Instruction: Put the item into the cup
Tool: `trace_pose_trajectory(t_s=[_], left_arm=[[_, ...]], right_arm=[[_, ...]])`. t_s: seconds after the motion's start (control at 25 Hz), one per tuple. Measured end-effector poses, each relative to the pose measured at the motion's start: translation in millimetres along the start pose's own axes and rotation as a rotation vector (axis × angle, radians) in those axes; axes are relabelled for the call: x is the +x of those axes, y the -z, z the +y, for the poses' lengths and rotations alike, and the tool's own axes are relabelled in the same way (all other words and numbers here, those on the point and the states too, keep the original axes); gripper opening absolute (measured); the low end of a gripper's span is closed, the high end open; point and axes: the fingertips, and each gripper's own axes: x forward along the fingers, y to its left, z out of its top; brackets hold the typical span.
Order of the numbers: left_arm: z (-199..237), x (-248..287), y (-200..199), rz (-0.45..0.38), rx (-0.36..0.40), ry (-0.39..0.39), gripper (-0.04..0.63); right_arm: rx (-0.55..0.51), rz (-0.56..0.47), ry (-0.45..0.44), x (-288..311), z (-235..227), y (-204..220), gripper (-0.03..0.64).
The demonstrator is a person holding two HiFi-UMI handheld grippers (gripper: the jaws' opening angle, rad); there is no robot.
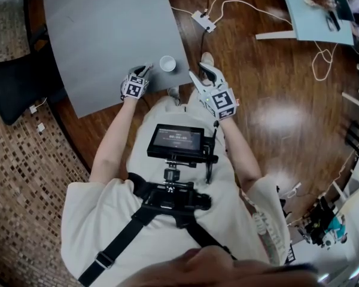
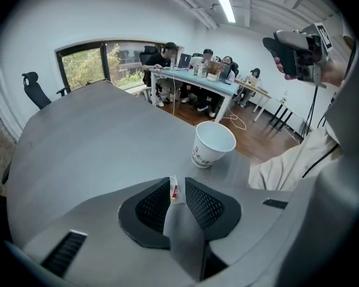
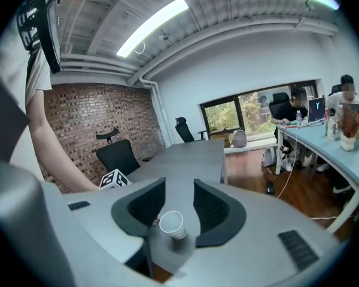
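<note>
Near table [image 1: 107, 34] edge, cup [image 1: 167, 63].

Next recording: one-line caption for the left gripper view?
Left gripper, jaws apart, with a small white packet between them; an open paper cup stands on the grey table beyond.

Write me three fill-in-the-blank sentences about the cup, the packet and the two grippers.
1. The white cup stands upright on the grey ___.
2. Between the jaws of the left gripper is a small packet, white and ___.
3. The right gripper has its jaws ___, gripping nothing.

Missing words: table; red; open.
</note>
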Motion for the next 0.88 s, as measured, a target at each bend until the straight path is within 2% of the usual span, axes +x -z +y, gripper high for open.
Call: trace_pose_trajectory(t_s=[0.16,0.32,0.56,0.8,0.88], left_arm=[[15.4,11.0,12.7,0.040,0.027,-0.029,0.081],[14.7,29.5,13.0,0.068,0.020,-0.014,0.081],[12.2,41.2,18.0,0.087,0.049,0.004,0.081],[20.6,48.6,21.1,0.097,0.008,-0.011,0.080],[22.5,50.4,21.7,0.102,0.015,-0.016,0.045]], right_arm=[[0.005,0.012,-0.009,3.8,10.8,3.6,0.160],[0.016,0.020,-0.016,7.0,0.9,7.8,0.160],[0.033,0.033,-0.007,5.6,-8.7,14.6,0.160],[0.053,0.035,0.000,3.5,-8.9,20.5,0.160],[0.050,0.042,0.000,2.5,-7.0,21.4,0.160]])
